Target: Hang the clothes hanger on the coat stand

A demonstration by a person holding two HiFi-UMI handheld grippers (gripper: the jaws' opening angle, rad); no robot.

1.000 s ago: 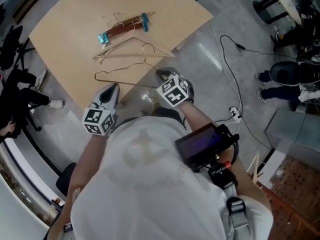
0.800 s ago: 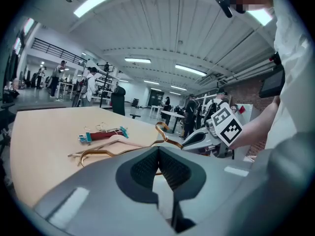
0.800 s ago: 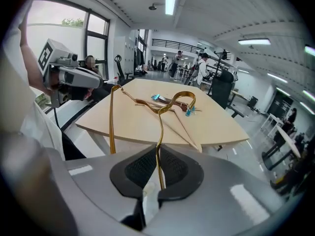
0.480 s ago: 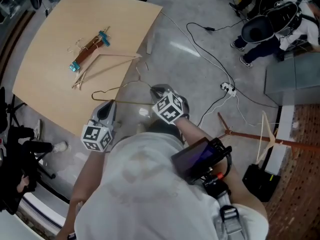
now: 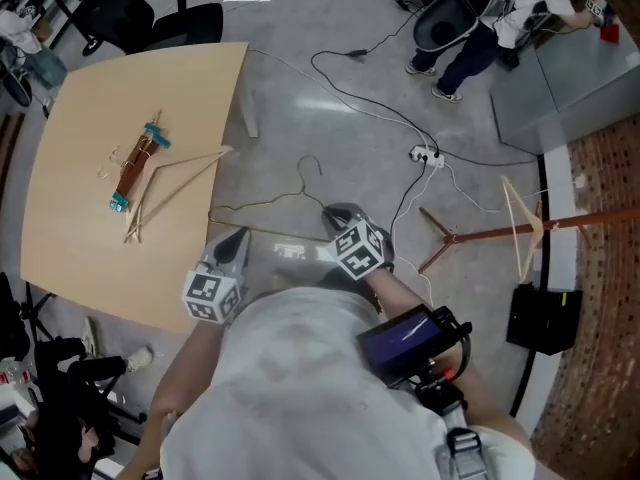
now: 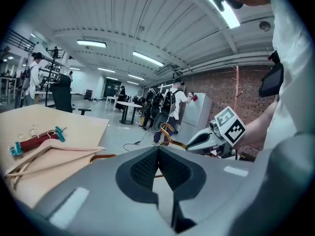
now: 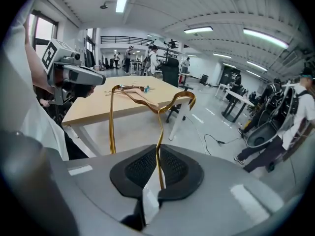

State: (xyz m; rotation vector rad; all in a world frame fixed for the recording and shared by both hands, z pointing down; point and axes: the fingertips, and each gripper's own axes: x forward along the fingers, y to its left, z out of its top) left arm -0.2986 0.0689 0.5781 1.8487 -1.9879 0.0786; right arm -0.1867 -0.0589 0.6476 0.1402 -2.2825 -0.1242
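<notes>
I hold a gold wire hanger [image 5: 301, 180] level over the floor with both grippers. The left gripper [image 5: 238, 236] is shut on its bottom bar near the left corner, and in the left gripper view [image 6: 158, 151] the wire runs out to either side of the closed jaws. My right gripper [image 5: 335, 213] is shut on the wire [image 7: 158, 132] at the other end, and the thin rod rises straight from between its pads [image 7: 160, 173]. The reddish coat stand [image 5: 470, 234] stands at the right, with a pale wooden hanger [image 5: 522, 230] on it.
The wooden table [image 5: 80, 228] at the left carries a wooden hanger [image 5: 175, 183] and a clip hanger with teal clips [image 5: 135, 168]. Cables and a power strip [image 5: 425, 154] lie on the floor ahead. A person [image 5: 480, 18] sits at the top right; a black box [image 5: 540, 318] stands by the brick wall.
The view has swung right: the table slid to the left, and the coat stand came further into sight. Both grippers have carried the wire hanger off the table edge, still shut on it.
</notes>
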